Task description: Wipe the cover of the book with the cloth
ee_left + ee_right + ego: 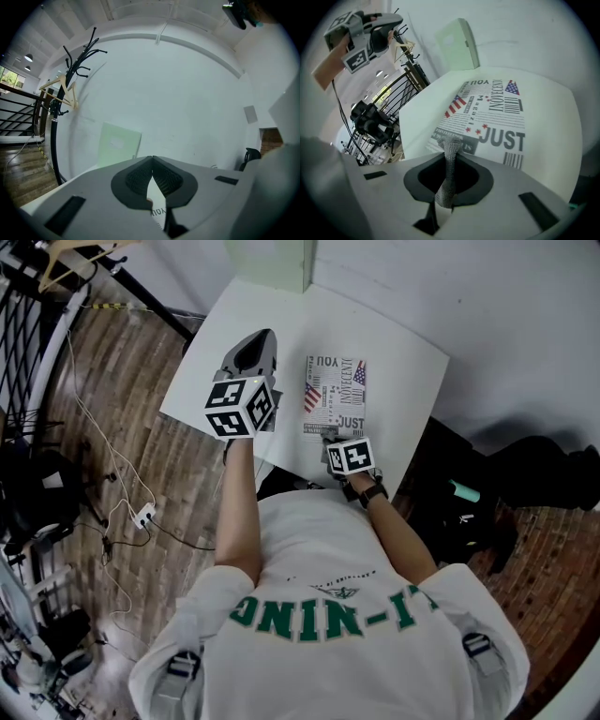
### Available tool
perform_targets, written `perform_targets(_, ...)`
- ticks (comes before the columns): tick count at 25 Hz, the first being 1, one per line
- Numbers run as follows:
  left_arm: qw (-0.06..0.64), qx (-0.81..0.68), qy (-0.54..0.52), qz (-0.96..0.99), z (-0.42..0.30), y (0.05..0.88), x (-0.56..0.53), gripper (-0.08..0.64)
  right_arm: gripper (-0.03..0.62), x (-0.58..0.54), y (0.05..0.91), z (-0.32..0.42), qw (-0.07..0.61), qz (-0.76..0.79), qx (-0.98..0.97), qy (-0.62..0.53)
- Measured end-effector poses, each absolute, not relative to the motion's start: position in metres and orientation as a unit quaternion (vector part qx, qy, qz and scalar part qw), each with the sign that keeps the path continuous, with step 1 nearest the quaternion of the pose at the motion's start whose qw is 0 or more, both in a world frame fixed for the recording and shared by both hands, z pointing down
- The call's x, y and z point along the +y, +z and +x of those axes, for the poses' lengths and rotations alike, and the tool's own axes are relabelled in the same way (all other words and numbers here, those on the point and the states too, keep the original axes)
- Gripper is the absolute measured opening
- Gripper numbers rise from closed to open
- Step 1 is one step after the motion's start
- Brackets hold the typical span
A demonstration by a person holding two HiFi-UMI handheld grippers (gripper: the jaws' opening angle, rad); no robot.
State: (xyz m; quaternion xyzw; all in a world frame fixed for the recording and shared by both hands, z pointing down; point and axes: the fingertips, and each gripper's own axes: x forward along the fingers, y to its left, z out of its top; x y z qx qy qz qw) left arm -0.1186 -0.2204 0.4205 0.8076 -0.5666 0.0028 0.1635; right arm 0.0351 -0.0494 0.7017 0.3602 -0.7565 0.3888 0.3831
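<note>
Right tool point(451, 157) pinches the cloth point(448, 180), its tip at the near edge of the book point(490, 115), which lies flat on the tabletop point(272, 324), so it looks ready to wipe. Left tool point(253, 351) has jaws together and empty, raised at the left, clear.

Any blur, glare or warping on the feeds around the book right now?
Head view: sharp, even light, no glare on the book, print legible. Right gripper view: fisheye bends the table edge; the cloth near the lens is slightly soft. Left gripper view: dark corners, the left gripper close-up and soft.
</note>
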Motion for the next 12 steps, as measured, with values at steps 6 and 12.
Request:
perform_targets(6,0.161,-0.537,0.016,0.828,-0.085,0.425,-0.224,0.014,0.038,-0.051,0.702,0.095,0.348,0.426,-0.712,0.437)
perform_targets(12,0.16,-0.525,0.022,0.835,-0.072,0.427,-0.228,0.014,0.038,-0.056,0.703,0.127,0.321,0.466,-0.681,0.465)
